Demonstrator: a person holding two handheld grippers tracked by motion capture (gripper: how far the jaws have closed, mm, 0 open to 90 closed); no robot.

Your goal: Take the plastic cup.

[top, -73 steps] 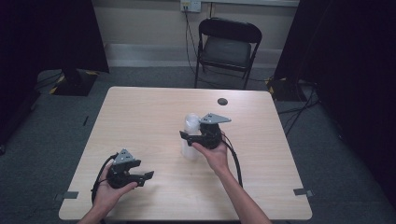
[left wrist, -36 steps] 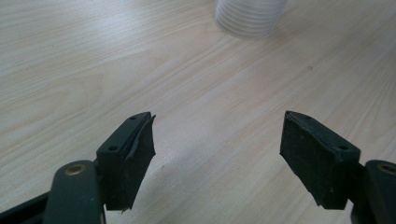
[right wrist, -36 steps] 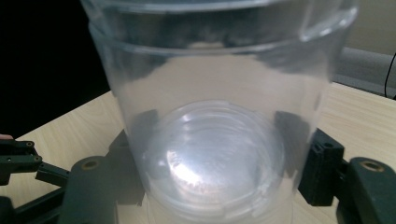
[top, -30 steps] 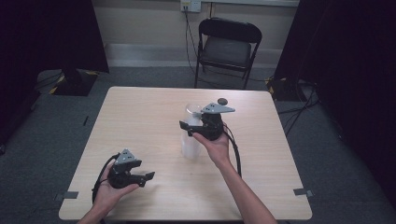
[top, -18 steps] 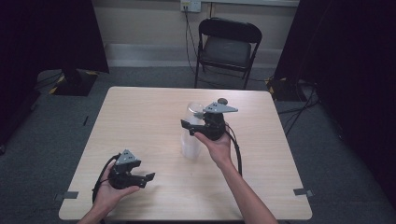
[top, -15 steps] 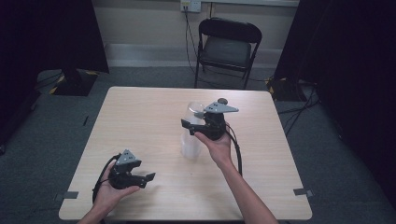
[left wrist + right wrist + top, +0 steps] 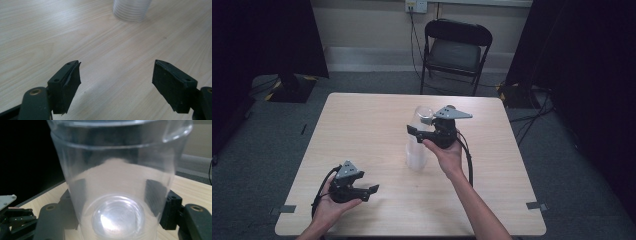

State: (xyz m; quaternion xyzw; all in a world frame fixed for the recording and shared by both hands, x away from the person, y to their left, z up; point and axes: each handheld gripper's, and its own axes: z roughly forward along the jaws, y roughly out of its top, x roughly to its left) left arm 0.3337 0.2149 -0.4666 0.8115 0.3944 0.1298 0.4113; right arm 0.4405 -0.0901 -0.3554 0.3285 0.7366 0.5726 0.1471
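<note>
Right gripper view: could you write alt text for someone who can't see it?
A clear plastic cup stands upright, close up, between the right gripper's two black jaws, which press its sides. A light wooden table lies behind.

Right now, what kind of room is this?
Probably a lab or studio for recording tasks: a bare wooden table, dark curtains at the sides, one folding chair, and tape marks on a grey carpet.
</note>
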